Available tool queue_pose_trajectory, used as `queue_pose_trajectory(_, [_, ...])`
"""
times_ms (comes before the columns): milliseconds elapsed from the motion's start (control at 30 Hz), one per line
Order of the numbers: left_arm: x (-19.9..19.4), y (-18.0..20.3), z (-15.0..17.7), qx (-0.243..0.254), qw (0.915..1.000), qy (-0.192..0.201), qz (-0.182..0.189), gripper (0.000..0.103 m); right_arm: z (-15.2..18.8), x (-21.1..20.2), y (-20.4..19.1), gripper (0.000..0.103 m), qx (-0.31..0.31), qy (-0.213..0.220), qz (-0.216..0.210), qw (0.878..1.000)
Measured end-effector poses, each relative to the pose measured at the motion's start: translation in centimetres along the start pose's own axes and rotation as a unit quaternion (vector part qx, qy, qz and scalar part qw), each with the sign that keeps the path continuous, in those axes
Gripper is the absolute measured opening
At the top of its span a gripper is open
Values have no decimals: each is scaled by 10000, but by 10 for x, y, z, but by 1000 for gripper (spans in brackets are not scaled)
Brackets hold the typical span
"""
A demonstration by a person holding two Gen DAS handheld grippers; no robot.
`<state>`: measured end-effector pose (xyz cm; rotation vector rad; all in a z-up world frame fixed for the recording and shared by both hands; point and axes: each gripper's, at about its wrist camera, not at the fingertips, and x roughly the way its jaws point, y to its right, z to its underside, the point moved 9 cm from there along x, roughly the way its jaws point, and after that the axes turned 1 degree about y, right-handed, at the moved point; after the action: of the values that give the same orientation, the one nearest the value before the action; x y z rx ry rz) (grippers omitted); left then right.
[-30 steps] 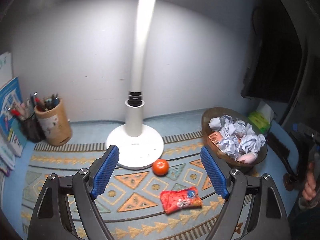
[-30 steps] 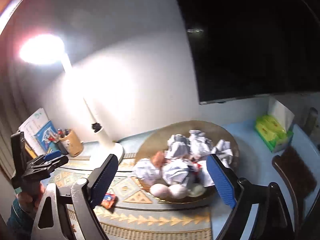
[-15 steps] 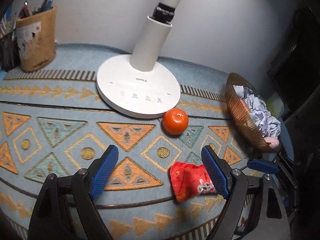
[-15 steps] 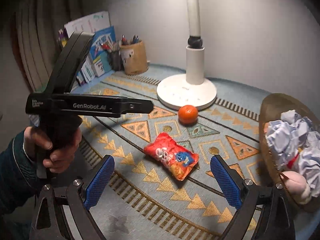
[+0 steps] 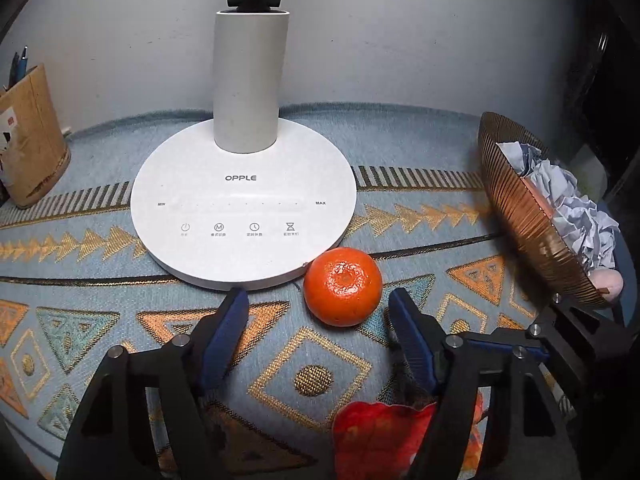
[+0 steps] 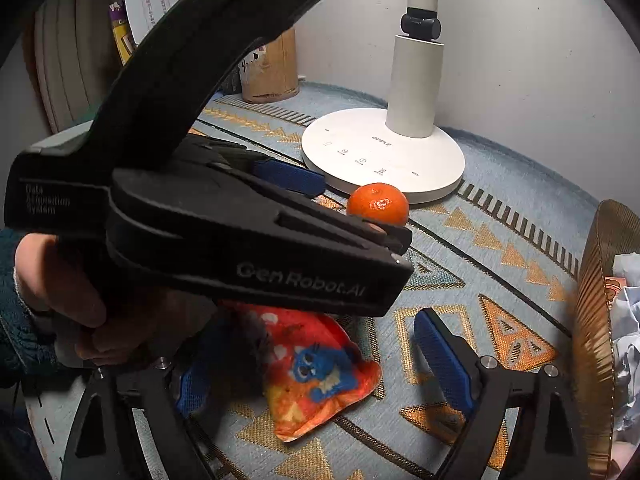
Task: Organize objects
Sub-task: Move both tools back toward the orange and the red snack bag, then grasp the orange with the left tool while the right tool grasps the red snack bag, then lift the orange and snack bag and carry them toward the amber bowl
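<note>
**Two spread claws over a patterned cloth, tangerine and snack bag between them**

Patterned blue cloth with orange triangles covers the table in the left wrist view, with a grey wall behind. At centre stands the white lamp base, marked OPPLE, its post rising to the top edge. A tangerine sits just below and right of the base, touching or nearly touching its rim. The left gripper is released, its blue pads spread wide in the lower half of the frame; the tangerine lies just ahead of the gap, nearer the right-hand pad. A red snack bag shows at the bottom edge, partly hidden by the right-hand finger. A ribbed brown basket at the right edge holds crumpled paper. A tan pen holder stands at the left edge.

From the right wrist view, the left gripper's black body fills the upper left, hiding much of the cloth. The right gripper is likewise released, pads wide apart, with the snack bag between them in the lower centre. The tangerine sits above, beside the lamp base. The basket rim appears at the right edge.
</note>
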<state>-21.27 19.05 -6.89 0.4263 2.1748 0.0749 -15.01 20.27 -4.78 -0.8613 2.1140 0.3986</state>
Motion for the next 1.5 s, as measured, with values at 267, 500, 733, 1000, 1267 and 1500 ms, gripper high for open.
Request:
queue_pose_trajectory(267, [0, 12, 2, -88, 9999, -47, 57, 35, 7, 0, -15, 39, -304, -102, -7, 9995])
queue_pose_trajectory(500, [-55, -13, 32, 114, 9998, 157, -64, 35, 26, -30, -5, 28, 730, -63, 217, 9971])
queue_pose_trajectory(733, [-123, -73, 99, -49, 9975, 380, -586, 35, 56, -79, 18, 28, 2763, 51, 512, 9597])
queue_pose_trajectory(1000, [-139, -94, 118, -469, 9954, 651, -519, 35, 79, -96, -25, 37, 3035, 146, 514, 9513])
queue_pose_trajectory(1267, [-145, -93, 118, -410, 9929, 887, -679, 35, 86, -87, -57, 66, 2648, 318, 557, 9622])
queue_pose_trajectory(1500, [-145, -88, 118, -208, 9918, 947, -837, 36, 79, -63, -55, 49, 2306, 49, 947, 9684])
